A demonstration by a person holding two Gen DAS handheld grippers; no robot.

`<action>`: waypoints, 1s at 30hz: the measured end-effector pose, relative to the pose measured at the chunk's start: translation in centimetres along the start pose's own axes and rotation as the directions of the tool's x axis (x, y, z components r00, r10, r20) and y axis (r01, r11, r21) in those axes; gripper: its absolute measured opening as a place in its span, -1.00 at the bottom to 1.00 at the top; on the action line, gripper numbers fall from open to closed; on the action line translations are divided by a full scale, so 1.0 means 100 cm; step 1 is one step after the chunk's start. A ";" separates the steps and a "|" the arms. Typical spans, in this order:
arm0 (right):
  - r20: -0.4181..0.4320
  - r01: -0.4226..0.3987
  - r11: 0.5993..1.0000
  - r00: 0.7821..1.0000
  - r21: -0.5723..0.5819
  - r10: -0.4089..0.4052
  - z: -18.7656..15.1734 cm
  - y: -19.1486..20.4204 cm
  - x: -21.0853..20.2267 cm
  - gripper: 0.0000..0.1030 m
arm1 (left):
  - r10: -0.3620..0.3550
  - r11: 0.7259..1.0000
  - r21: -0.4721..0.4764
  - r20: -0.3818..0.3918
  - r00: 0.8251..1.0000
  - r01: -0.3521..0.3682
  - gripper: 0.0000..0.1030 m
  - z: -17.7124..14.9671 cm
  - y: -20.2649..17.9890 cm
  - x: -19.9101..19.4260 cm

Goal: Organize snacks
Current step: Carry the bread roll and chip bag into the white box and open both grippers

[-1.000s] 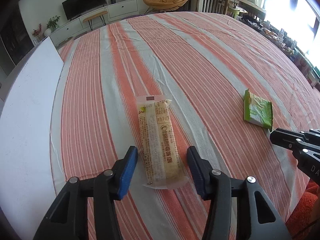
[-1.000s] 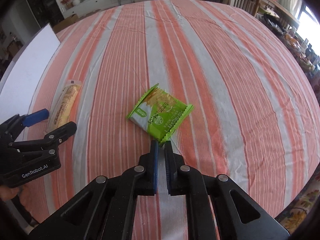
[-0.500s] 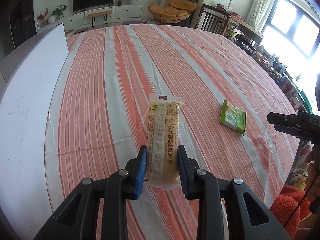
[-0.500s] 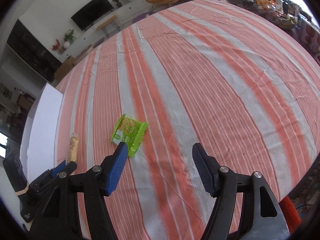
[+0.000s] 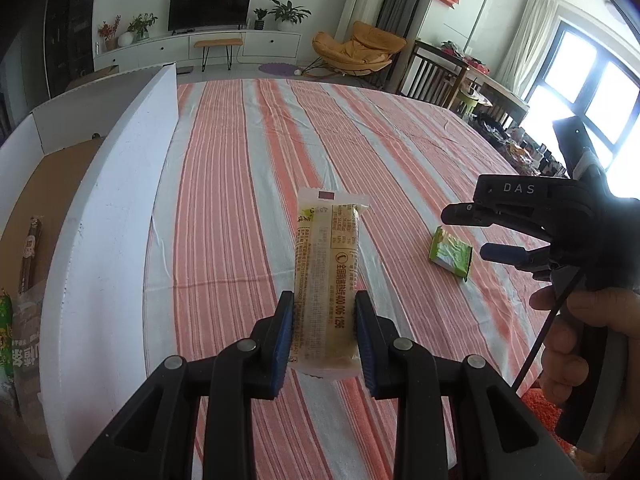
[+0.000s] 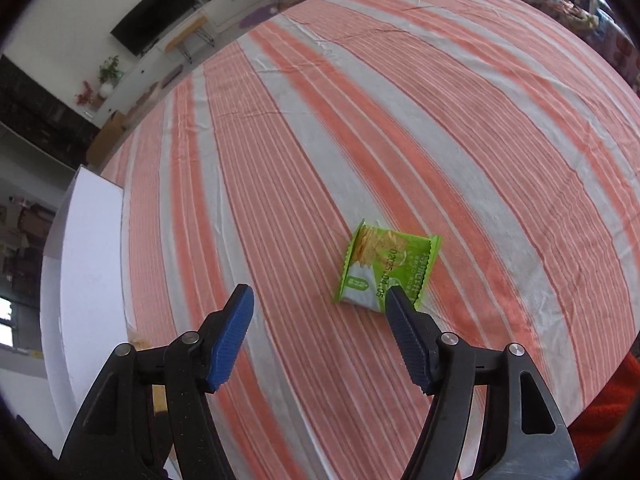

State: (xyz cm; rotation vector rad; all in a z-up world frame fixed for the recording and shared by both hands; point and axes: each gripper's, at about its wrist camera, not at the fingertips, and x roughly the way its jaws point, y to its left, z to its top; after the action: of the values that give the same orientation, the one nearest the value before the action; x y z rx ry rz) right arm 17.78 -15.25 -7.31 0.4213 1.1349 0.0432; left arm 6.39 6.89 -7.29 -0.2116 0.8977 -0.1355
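Note:
My left gripper (image 5: 324, 336) is shut on a long yellow snack bar (image 5: 326, 276) in a clear wrapper, held lifted above the striped tablecloth (image 5: 240, 184). A green cracker packet (image 6: 386, 270) lies flat on the cloth; in the left wrist view the same green packet (image 5: 451, 253) sits to the right. My right gripper (image 6: 320, 336) stands open just short of the packet, its right pad at the packet's near corner, nothing between the pads. From the left wrist view the right gripper (image 5: 480, 232) hangs above the packet, with a hand (image 5: 580, 332) on its handle.
A white box wall (image 5: 116, 208) runs along the cloth's left edge; inside the cardboard box lie a dark sausage stick (image 5: 30, 248) and a green bag (image 5: 6, 332). The white box (image 6: 84, 264) also shows left in the right wrist view. Chairs and a TV stand far behind.
My left gripper closed on the yellow bar and lifted it off the cloth toward the box. My right gripper went from shut to open and rolled, with the green packet now by its right pad.

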 end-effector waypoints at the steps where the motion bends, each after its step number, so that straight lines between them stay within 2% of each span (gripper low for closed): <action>1: 0.007 0.013 0.999 1.000 0.030 -0.013 0.002 -0.007 -0.004 0.45 | -0.007 1.000 -0.012 0.003 1.000 0.007 -0.44 0.000 0.002 -0.003; 3: -0.026 0.051 0.996 0.998 0.076 -0.050 0.007 -0.020 -0.001 0.50 | -0.022 0.999 -0.032 0.007 1.000 0.023 -0.44 0.000 0.003 -0.005; 6: -0.080 0.103 0.992 0.992 0.080 -0.096 0.009 -0.025 0.016 0.50 | -0.035 0.999 -0.036 0.011 0.999 0.035 -0.44 0.000 0.001 -0.004; 8: -0.089 0.089 0.992 0.993 0.089 -0.081 0.004 -0.018 0.030 0.49 | -0.041 0.999 -0.034 0.005 0.999 0.042 -0.44 -0.001 -0.001 -0.003; 10: -0.059 0.121 0.992 0.991 0.045 -0.119 0.002 -0.005 0.039 0.57 | -0.048 0.998 -0.034 -0.003 0.999 0.048 -0.44 -0.001 0.000 -0.005; 12: -0.004 0.174 0.985 0.985 -0.007 -0.174 0.002 0.003 0.043 0.53 | -0.055 0.998 -0.039 -0.003 0.998 0.055 -0.44 -0.003 0.003 -0.011; 14: 0.037 0.214 0.977 0.976 -0.001 -0.214 0.002 -0.004 0.040 -0.05 | -0.062 0.997 -0.044 0.005 0.998 0.063 -0.44 -0.003 0.007 -0.020; 19: 0.012 0.094 0.995 0.995 0.025 -0.094 0.002 -0.028 0.021 -0.10 | -0.114 0.991 -0.071 0.039 0.993 0.116 -0.44 0.002 0.014 -0.052; 23: 0.049 -0.001 0.999 0.999 -0.045 0.003 -0.002 -0.010 -0.019 -0.10 | -0.184 0.979 -0.073 0.075 0.980 0.189 -0.44 0.012 0.021 -0.090; 25: 0.054 -0.076 0.991 0.995 -0.108 0.082 -0.006 0.015 -0.042 -0.10 | -0.193 0.977 -0.077 0.104 0.976 0.201 -0.44 0.018 0.032 -0.113; 27: 0.053 -0.146 0.969 0.986 -0.202 0.159 -0.014 0.054 -0.066 -0.09 | -0.168 0.979 -0.095 0.141 0.976 0.182 -0.44 0.024 0.052 -0.135; 30: 0.013 -0.273 0.899 0.955 -0.342 0.295 -0.035 0.120 -0.097 -0.09 | -0.054 0.987 -0.141 0.188 0.981 0.082 -0.44 0.031 0.096 -0.160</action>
State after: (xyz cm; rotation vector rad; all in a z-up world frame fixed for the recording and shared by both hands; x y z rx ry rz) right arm 12.62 -5.48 4.00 0.2761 0.9707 0.4729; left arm -0.76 19.90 4.49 -0.3878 0.7168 -0.1110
